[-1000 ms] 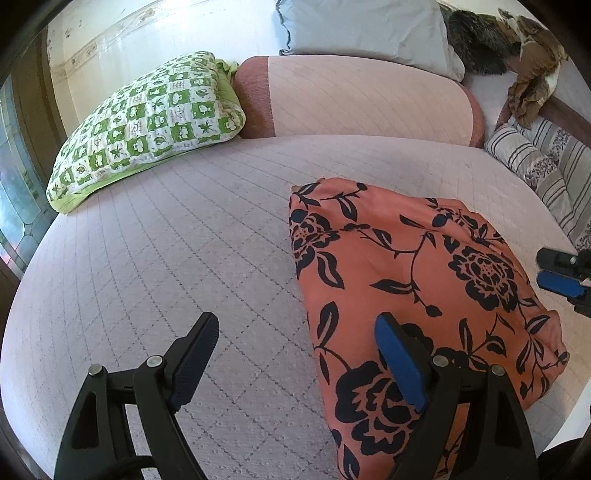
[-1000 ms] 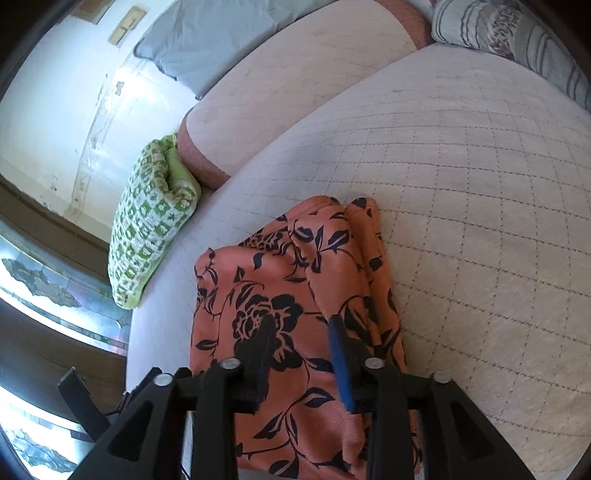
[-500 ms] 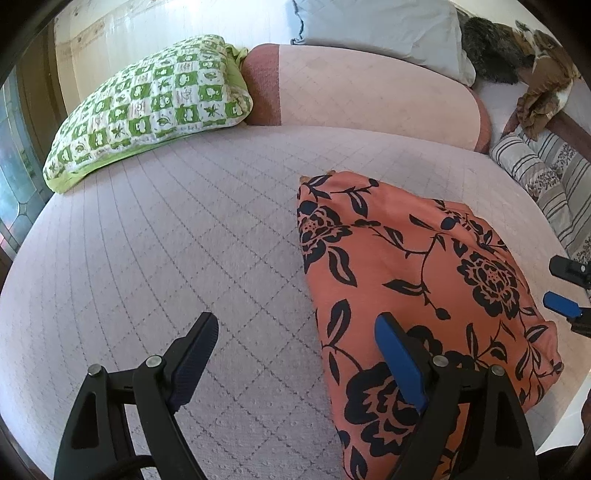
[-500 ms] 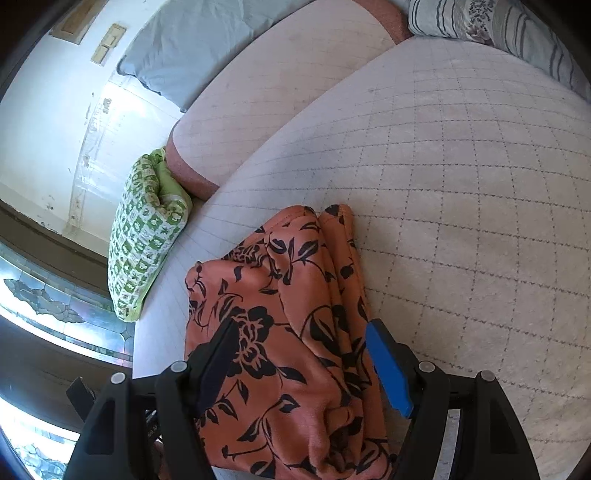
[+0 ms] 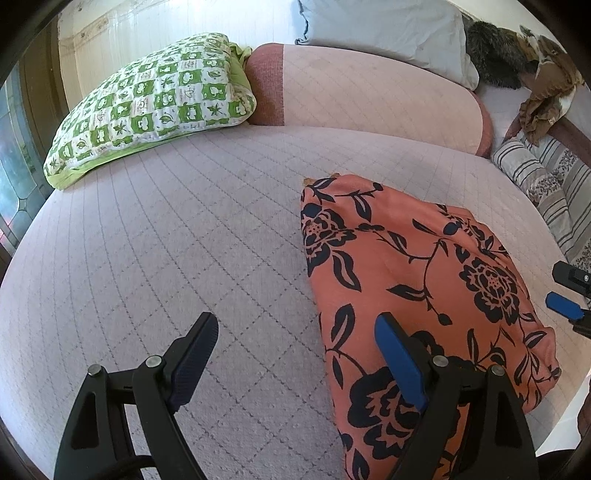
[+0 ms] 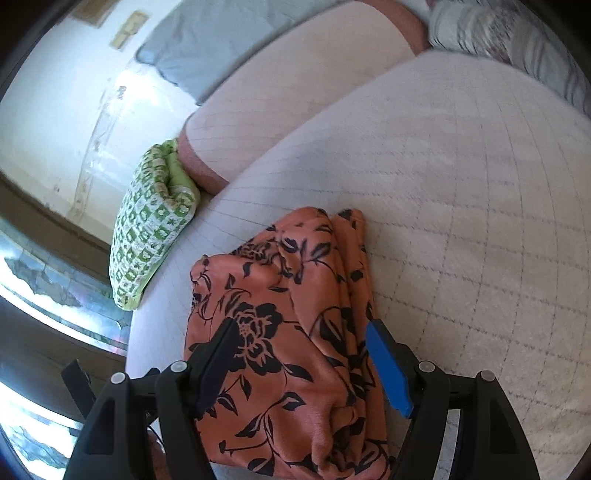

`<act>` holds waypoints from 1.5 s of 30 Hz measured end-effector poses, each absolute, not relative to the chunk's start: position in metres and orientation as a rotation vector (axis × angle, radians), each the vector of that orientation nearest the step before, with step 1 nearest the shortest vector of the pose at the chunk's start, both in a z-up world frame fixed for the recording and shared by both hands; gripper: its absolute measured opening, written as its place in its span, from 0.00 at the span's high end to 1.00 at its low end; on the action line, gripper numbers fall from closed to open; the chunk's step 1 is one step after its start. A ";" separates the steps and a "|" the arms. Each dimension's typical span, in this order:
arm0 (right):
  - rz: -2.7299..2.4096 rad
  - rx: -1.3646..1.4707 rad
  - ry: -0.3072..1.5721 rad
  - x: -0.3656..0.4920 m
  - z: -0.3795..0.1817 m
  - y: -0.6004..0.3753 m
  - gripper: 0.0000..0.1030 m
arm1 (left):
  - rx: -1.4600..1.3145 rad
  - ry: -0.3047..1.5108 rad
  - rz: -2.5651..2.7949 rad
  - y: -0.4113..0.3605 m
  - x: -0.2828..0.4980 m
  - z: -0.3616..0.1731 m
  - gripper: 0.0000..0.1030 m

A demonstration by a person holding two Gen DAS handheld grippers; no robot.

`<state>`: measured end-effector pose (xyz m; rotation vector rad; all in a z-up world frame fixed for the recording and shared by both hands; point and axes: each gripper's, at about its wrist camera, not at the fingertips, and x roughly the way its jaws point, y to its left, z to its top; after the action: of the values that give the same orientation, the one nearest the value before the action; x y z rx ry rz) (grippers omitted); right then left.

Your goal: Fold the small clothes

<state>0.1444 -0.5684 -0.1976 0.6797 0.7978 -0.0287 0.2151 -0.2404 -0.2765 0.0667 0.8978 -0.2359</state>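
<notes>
Both wrist views look down close over the bed (image 5: 155, 236), sharing the garment (image 5: 417, 280)

Green checked pillow (image 5: 155, 110), pink bolster (image 5: 369, 107), grey pillow (image 5: 384, 33), striped cushion (image 5: 546, 184)

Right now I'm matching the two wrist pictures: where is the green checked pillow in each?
Left wrist: green checked pillow upper left, lying against the pink bolster.
Right wrist: green checked pillow at left of centre, seen end-on.
Shared landmark: the orange floral garment on the quilted bed.
</notes>
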 end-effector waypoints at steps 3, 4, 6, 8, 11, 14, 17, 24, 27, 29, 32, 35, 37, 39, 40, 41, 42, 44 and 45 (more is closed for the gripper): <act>-0.062 0.663 0.842 0.148 -0.204 -0.569 0.27 | 0.060 0.902 -0.234 -0.238 0.216 -0.277 0.15; -0.055 0.681 0.860 0.149 -0.207 -0.571 0.27 | 0.058 0.903 -0.233 -0.238 0.217 -0.277 0.15; -0.052 0.713 0.886 0.151 -0.214 -0.575 0.27 | 0.055 0.903 -0.232 -0.237 0.217 -0.277 0.15; -0.060 0.719 0.874 0.149 -0.213 -0.578 0.27 | 0.054 0.901 -0.232 -0.237 0.216 -0.277 0.15; -0.048 0.690 0.818 0.144 -0.203 -0.574 0.27 | 0.055 0.898 -0.229 -0.238 0.216 -0.277 0.15; -0.054 0.645 0.838 0.148 -0.202 -0.566 0.27 | 0.058 0.904 -0.228 -0.239 0.216 -0.278 0.15; -0.058 0.646 0.899 0.154 -0.213 -0.564 0.27 | 0.055 0.918 -0.235 -0.239 0.217 -0.280 0.15; -0.041 0.704 0.943 0.159 -0.229 -0.574 0.27 | -0.018 0.961 -0.276 -0.232 0.221 -0.283 0.15; -0.036 0.724 0.946 0.160 -0.232 -0.578 0.27 | -0.035 0.966 -0.286 -0.231 0.222 -0.283 0.15; -0.021 0.734 0.941 0.160 -0.232 -0.579 0.27 | -0.075 0.968 -0.325 -0.230 0.222 -0.281 0.15; 0.003 0.748 0.942 0.161 -0.233 -0.580 0.27 | -0.162 0.979 -0.435 -0.227 0.223 -0.278 0.15; 0.020 0.764 0.948 0.162 -0.235 -0.583 0.27 | -0.238 1.029 -0.519 -0.224 0.229 -0.283 0.15; 0.038 0.775 0.955 0.163 -0.237 -0.586 0.27 | -0.271 1.075 -0.547 -0.222 0.234 -0.290 0.15; 0.048 0.789 0.963 0.164 -0.240 -0.589 0.27 | -0.330 1.148 -0.586 -0.219 0.243 -0.300 0.15; 0.046 0.796 0.969 0.163 -0.242 -0.592 0.27 | -0.366 1.181 -0.610 -0.219 0.246 -0.306 0.15; 0.043 0.803 0.975 0.163 -0.244 -0.594 0.27 | -0.387 1.197 -0.624 -0.218 0.246 -0.309 0.15; 0.047 0.818 0.983 0.163 -0.248 -0.598 0.27 | -0.411 1.215 -0.642 -0.219 0.247 -0.312 0.15; 0.069 0.846 0.996 0.164 -0.252 -0.602 0.27 | -0.417 1.232 -0.679 -0.224 0.246 -0.315 0.15; 0.091 0.873 1.003 0.165 -0.256 -0.604 0.27 | -0.407 1.235 -0.689 -0.228 0.246 -0.316 0.15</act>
<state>0.1654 -0.6035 -0.2564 0.8727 1.0034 0.0913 0.2455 -0.2275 -0.3155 -0.4065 1.2353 -0.6891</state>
